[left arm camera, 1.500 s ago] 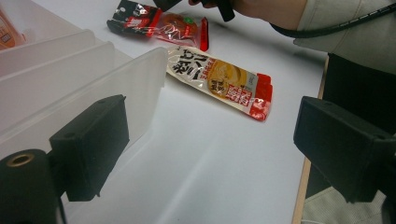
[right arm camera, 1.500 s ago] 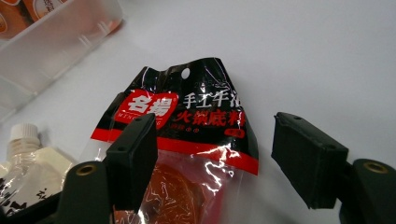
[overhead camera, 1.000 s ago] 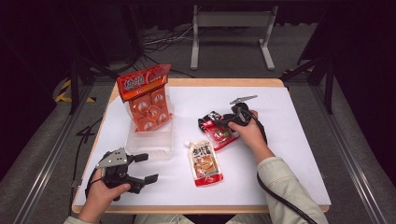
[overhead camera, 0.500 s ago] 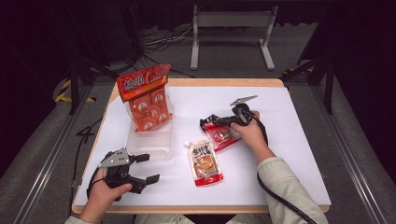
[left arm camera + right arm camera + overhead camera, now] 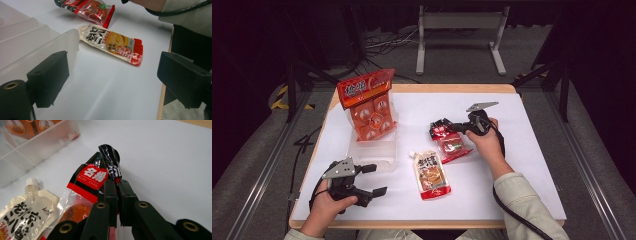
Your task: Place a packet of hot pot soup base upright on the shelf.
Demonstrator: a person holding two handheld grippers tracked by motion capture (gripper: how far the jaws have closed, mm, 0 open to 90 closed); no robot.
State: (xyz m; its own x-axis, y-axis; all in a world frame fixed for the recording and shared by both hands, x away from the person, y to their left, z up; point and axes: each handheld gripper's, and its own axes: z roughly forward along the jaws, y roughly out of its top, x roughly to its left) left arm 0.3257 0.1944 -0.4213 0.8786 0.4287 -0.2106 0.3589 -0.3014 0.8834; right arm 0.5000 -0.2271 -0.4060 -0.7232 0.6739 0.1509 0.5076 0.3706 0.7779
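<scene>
Right claw [image 5: 115, 185] pinching crumpled black top edge of red-black plastic snack packet [image 5: 100, 178], jaws having just been closing. Keeping grip firm, lifting slowly toward clear plastic bin [image 5: 371, 150]; left claw [image 5: 372, 179] idling spread.

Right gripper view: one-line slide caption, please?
Right gripper pinching the red-and-black snack packet by its top edge, beside the spouted sauce pouch.
</scene>
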